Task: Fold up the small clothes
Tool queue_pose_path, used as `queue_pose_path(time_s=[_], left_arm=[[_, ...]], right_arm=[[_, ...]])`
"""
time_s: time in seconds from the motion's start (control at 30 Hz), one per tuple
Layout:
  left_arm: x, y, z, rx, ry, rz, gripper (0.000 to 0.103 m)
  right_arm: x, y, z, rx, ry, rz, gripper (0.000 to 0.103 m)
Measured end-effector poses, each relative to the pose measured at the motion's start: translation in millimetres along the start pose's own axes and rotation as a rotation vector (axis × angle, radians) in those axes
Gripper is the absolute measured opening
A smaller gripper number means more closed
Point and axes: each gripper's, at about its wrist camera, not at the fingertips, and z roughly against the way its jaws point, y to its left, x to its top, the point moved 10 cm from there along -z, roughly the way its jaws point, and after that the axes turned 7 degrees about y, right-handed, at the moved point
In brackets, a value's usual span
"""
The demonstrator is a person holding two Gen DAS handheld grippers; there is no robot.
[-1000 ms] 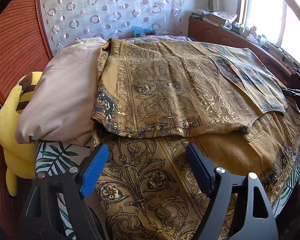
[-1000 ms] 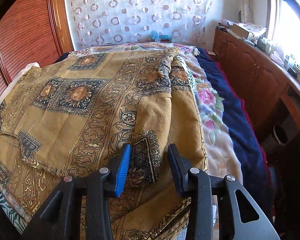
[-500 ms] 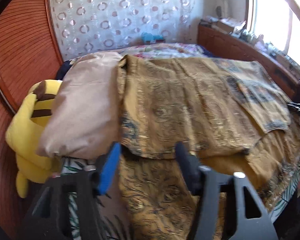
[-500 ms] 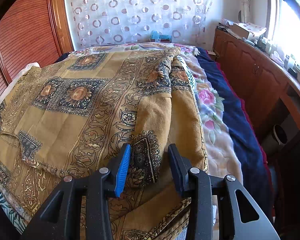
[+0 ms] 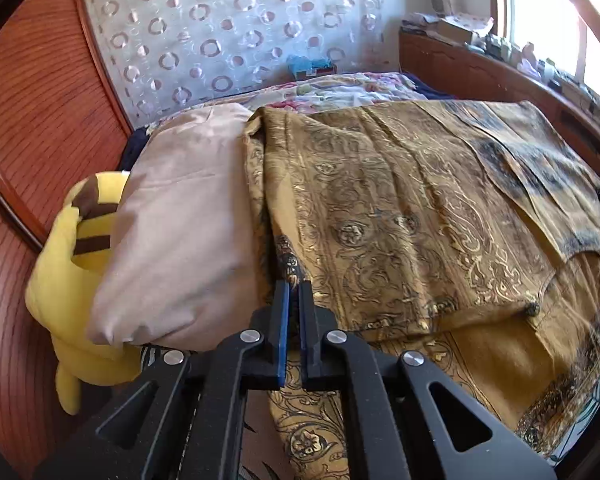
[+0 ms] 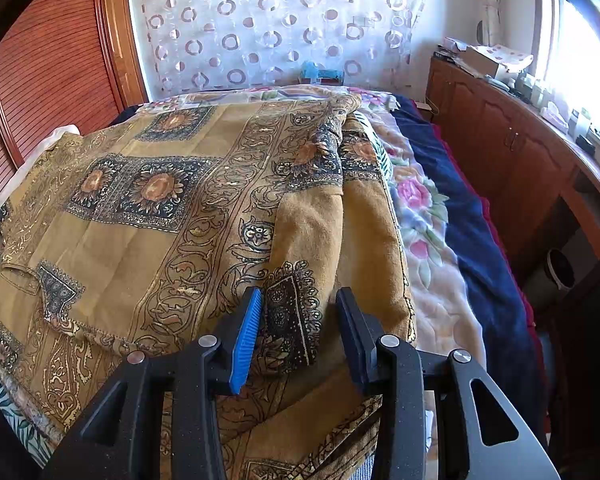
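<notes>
A mustard-gold patterned garment lies folded over itself on the bed. It also shows in the right wrist view. My left gripper is shut, its tips at the dark-patterned near-left corner of the folded layer; whether cloth is pinched between the tips is not clear. My right gripper is open, its fingers on either side of a dark-patterned cuff at the garment's near-right corner.
A beige pillow lies left of the garment, with a yellow plush toy beside it. A floral quilt and navy blanket lie to the right, then a wooden cabinet. A curtain hangs behind.
My left gripper has moved left toward the folded layer's corner and closed from wide open to shut. The right gripper has held still and open.
</notes>
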Motion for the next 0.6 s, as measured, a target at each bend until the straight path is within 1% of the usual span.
queue_pose_path(time_s=[0.13, 0.23, 0.3, 0.33, 0.37, 0.4, 0.43, 0.5, 0.6], left_arm=[[1, -1, -6, 0.004, 0.027, -0.003, 0.005], [0, 4, -15, 0.028, 0.062, 0.005, 0.005], [-1, 6, -16, 0.024, 0.056, 0.007, 0.005], [0, 5, -14, 0.011, 0.046, 0.006, 0.003], [0, 4, -11, -0.004, 0.036, 0.012, 0.003], [1, 3, -8, -0.012, 0.03, 0.015, 0.002], [3, 2, 0, -0.012, 0.008, 0.016, 0.002], [6, -2, 12, -0.022, -0.021, 0.02, 0.002], [13, -11, 41, -0.072, -0.082, 0.034, 0.002]], right_arm=[[0, 0, 0, 0.0, 0.0, 0.0, 0.04], [0, 0, 0, 0.0, 0.0, 0.001, 0.04], [0, 0, 1, -0.001, -0.001, 0.001, 0.04], [0, -1, 0, -0.002, -0.001, 0.002, 0.04], [0, 0, 0, -0.005, -0.001, 0.005, 0.038], [0, 3, 1, 0.006, -0.004, 0.017, 0.019], [1, 5, 1, 0.021, -0.005, 0.031, 0.013], [3, 6, 3, 0.001, -0.004, 0.043, 0.004], [15, 6, 18, 0.033, -0.052, 0.016, 0.003]])
